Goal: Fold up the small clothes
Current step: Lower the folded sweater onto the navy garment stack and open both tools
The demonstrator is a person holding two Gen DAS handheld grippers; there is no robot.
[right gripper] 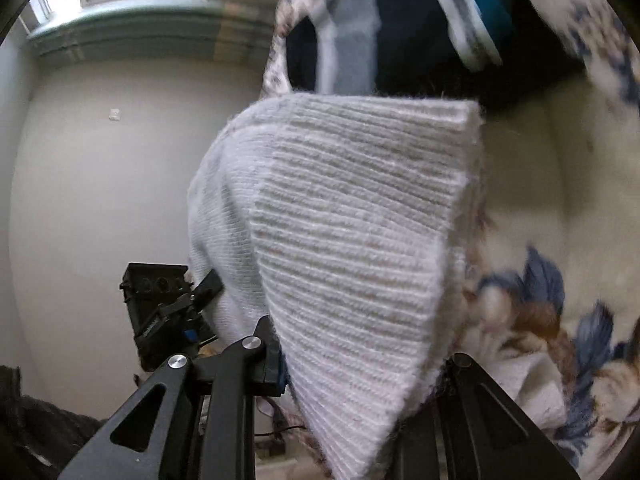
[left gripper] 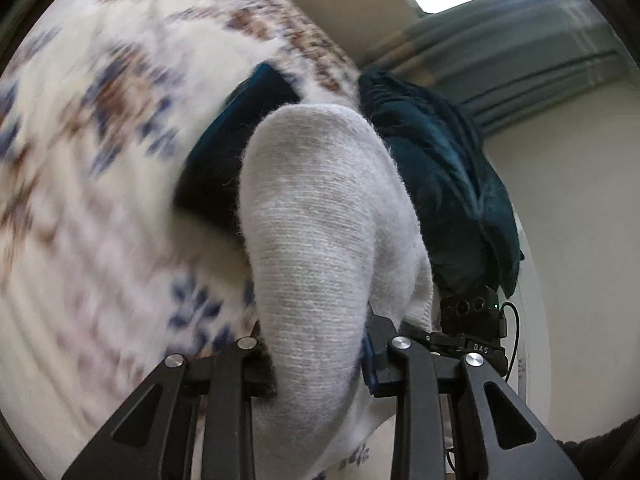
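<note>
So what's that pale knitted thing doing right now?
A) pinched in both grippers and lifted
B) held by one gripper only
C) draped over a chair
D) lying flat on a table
A: the white knit garment runs down between the fingers of the left gripper, and in the right wrist view it does the same in the right gripper, hanging against the wall behind.

Left gripper [left gripper: 320, 364]: matte black linkage arms, round silver screws. Right gripper [right gripper: 360, 360]: identical; "DAS" on its camera block [left gripper: 474, 320].
</note>
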